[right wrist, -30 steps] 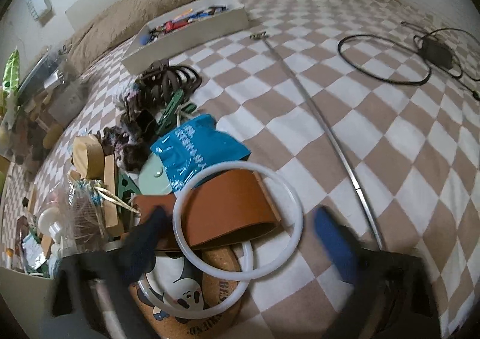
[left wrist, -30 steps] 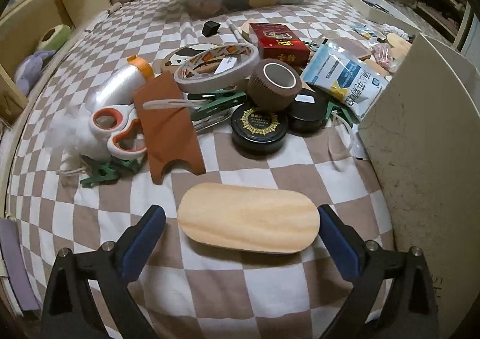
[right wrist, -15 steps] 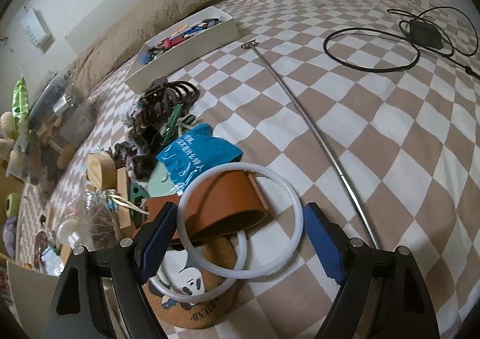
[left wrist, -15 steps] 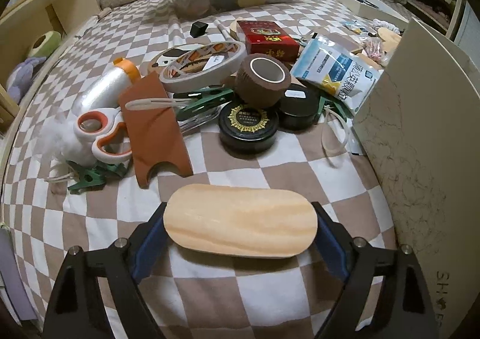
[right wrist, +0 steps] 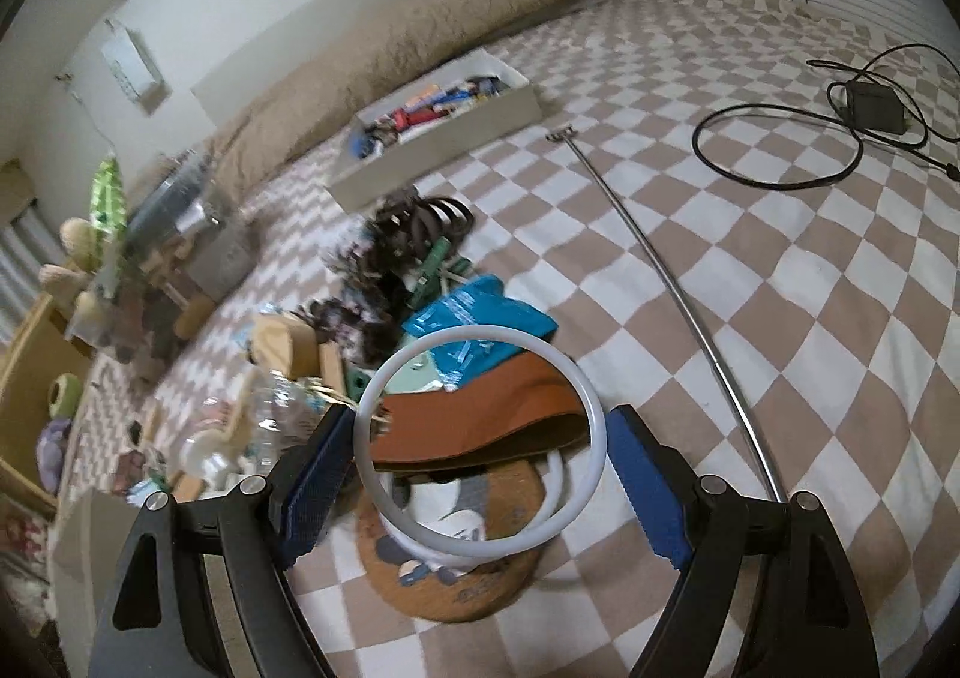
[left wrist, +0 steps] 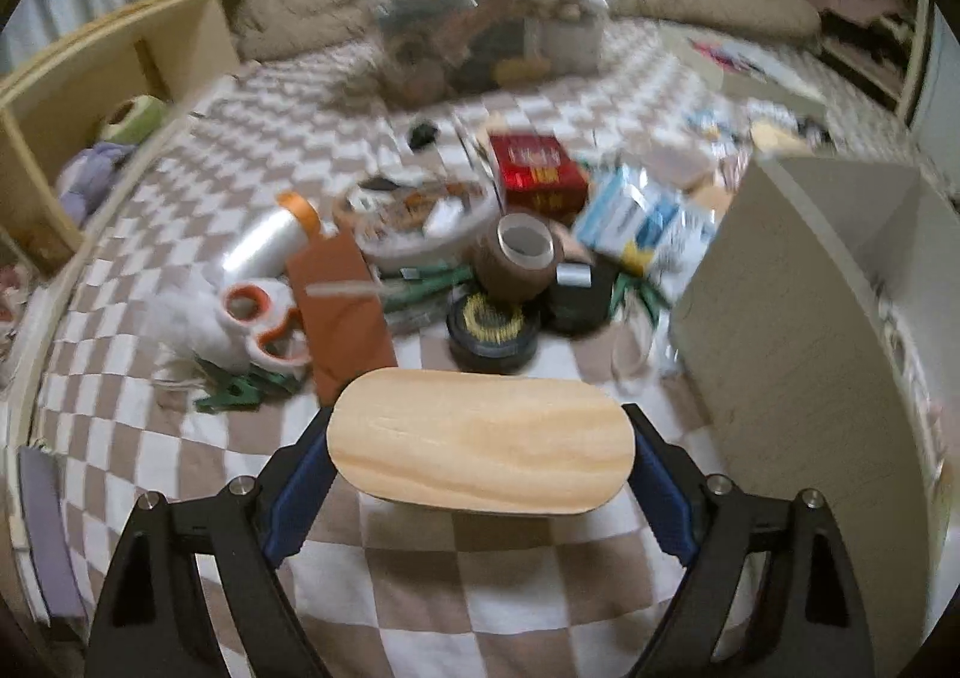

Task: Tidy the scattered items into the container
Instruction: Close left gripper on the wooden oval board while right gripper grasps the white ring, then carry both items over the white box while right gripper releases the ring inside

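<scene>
My left gripper (left wrist: 480, 474) is shut on an oval wooden board (left wrist: 480, 441), one blue pad at each end, and holds it clear of the checkered bedspread. The beige container (left wrist: 798, 330) stands just to its right. In the right wrist view, my right gripper (right wrist: 480, 468) is shut on a white ring (right wrist: 474, 331), which is raised and tilted above a brown leather piece (right wrist: 480, 426) and a panda cork coaster (right wrist: 456, 576). The container's corner (right wrist: 90, 546) shows at the lower left there.
Beyond the board lies a pile: brown tape roll (left wrist: 522, 258), black tin (left wrist: 492, 330), red box (left wrist: 534, 174), scissors (left wrist: 264, 318). Near the ring are a second white ring (right wrist: 558, 474), a blue packet (right wrist: 480, 318), a metal rod (right wrist: 678, 294), a black cable (right wrist: 774, 150) and a pen tray (right wrist: 438, 120).
The left jaws closed onto the wooden board's ends and lifted it off the bedspread. The right gripper rose with the white ring, tilting it up off the leather piece.
</scene>
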Motion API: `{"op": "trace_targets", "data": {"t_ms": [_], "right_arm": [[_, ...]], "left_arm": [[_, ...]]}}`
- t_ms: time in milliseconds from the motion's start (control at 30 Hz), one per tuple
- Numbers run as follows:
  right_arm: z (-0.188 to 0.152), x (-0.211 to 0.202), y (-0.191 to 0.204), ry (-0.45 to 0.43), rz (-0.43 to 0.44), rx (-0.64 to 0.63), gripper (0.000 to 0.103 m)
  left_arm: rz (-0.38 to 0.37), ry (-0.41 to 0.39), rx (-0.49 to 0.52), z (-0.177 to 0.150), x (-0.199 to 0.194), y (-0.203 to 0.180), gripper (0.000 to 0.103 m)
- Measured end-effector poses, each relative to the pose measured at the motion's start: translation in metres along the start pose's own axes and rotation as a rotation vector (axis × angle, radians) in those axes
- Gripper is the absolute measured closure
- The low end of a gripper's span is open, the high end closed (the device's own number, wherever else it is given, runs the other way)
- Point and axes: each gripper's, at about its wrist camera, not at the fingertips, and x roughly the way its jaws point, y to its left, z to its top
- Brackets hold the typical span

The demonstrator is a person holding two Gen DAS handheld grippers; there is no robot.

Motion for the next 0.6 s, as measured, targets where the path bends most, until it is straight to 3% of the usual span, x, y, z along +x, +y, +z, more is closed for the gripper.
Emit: {"op": "trace_targets", "data": {"t_ms": [233,400,600], "right_arm": [[-0.003,-0.022,0.002,-0.031,0.072,0.015,0.018],[-0.012,-0.043,0.012,-0.07,0.092,-0.048,0.018],[-0.03,-0.069,0.025,-0.06,0.178,-0.097,0.018]], "left_arm": [[-0.027,-0.102,-0.077,0.015,-0.042,-0.016,0.014],[-0.058,-0.149,-0.149,0.024,-0.061,-0.031,0.014],[-0.098,-0.182,-0.14,0.02,-0.08,-0.053,0.014]]}}
